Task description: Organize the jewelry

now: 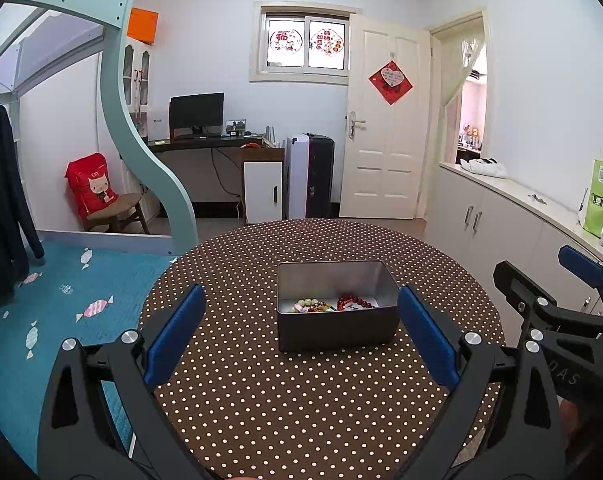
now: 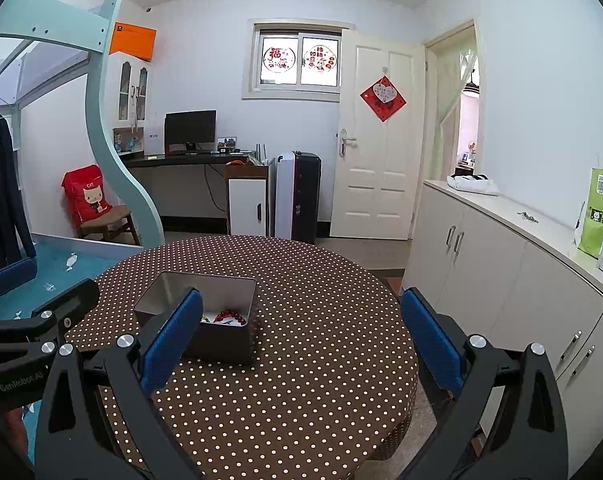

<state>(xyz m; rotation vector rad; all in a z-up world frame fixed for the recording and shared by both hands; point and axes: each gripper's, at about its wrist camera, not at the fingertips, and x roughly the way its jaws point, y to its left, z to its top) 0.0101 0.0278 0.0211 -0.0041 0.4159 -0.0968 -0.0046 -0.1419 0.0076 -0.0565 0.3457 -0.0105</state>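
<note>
A grey metal tin (image 1: 337,336) stands on the round table (image 1: 261,400) with a brown dotted cloth. Inside lie a red bead bracelet (image 1: 355,301) and pale green beads (image 1: 307,304) with other small pieces. My left gripper (image 1: 301,336) is open, held above the table just short of the tin, with nothing between its blue pads. My right gripper (image 2: 301,340) is open too and holds nothing; the tin (image 2: 221,344) sits left of its centre, with the red bracelet (image 2: 231,316) showing beside the left pad. Each gripper shows at the edge of the other's view.
A white cabinet counter (image 2: 521,224) runs along the right with a green bag (image 2: 595,212) on it. A blue-covered bed (image 1: 61,300) and bunk frame (image 1: 141,140) lie left. A desk with a monitor (image 1: 197,112), a suitcase and a white door (image 1: 385,132) stand at the back.
</note>
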